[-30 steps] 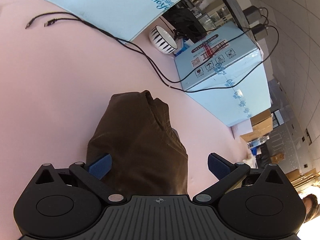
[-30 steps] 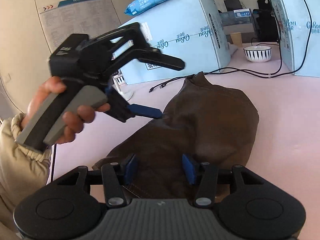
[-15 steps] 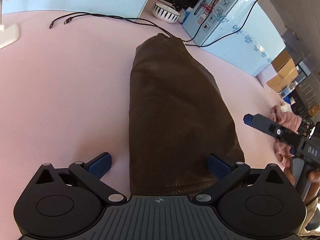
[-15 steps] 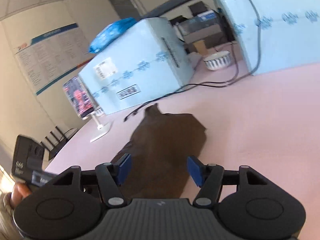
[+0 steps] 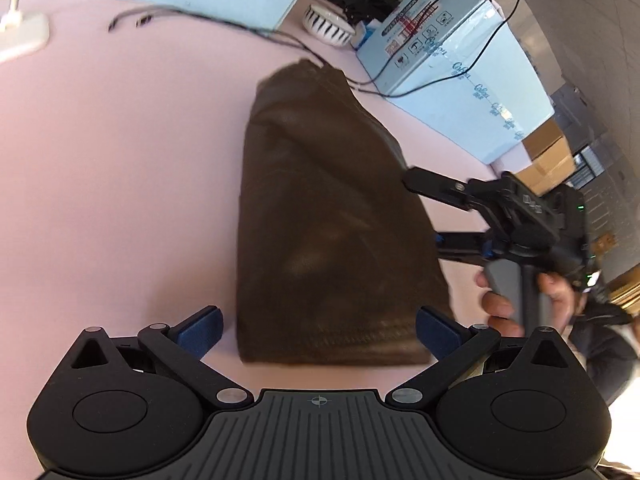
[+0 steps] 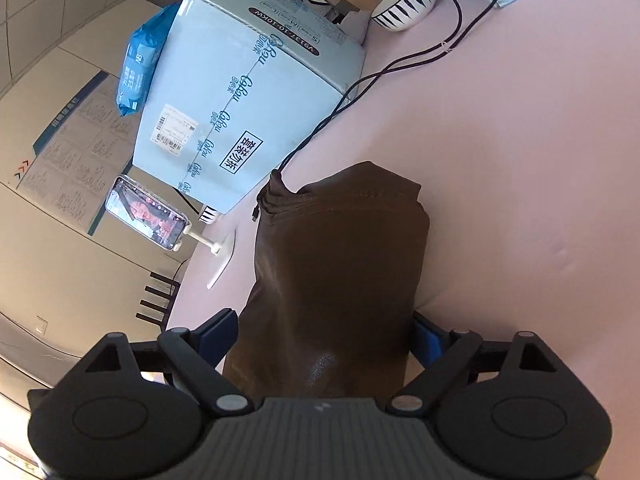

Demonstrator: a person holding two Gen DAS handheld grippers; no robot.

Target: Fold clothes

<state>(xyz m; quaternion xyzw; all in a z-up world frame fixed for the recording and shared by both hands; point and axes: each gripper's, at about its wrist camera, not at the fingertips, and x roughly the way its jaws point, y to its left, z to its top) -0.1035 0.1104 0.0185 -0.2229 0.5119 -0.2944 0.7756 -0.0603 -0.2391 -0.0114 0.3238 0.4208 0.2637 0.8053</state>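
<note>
A dark brown folded garment (image 5: 328, 224) lies flat on the pink table (image 5: 120, 160). My left gripper (image 5: 320, 326) is open and hovers above the garment's near hem, its blue fingertips spread wider than the cloth. My right gripper (image 5: 420, 208) shows in the left wrist view at the garment's right edge, held by a hand. In the right wrist view the garment (image 6: 340, 272) runs between the blue fingertips of my right gripper (image 6: 324, 334), which stand apart on either side of it. The jaws are open around the cloth.
Light blue cartons (image 5: 448, 60) (image 6: 240, 92) stand at the table's back, with black cables (image 5: 248, 30) and a striped white bowl (image 5: 326, 28) beside them. A phone on a white stand (image 6: 146, 218) stands at the left. Brown boxes (image 5: 548, 152) lie beyond the table.
My right gripper has swung in from the side to the garment's right edge, its fingers now straddling the cloth. My left gripper has shifted slightly; the garment lies as before.
</note>
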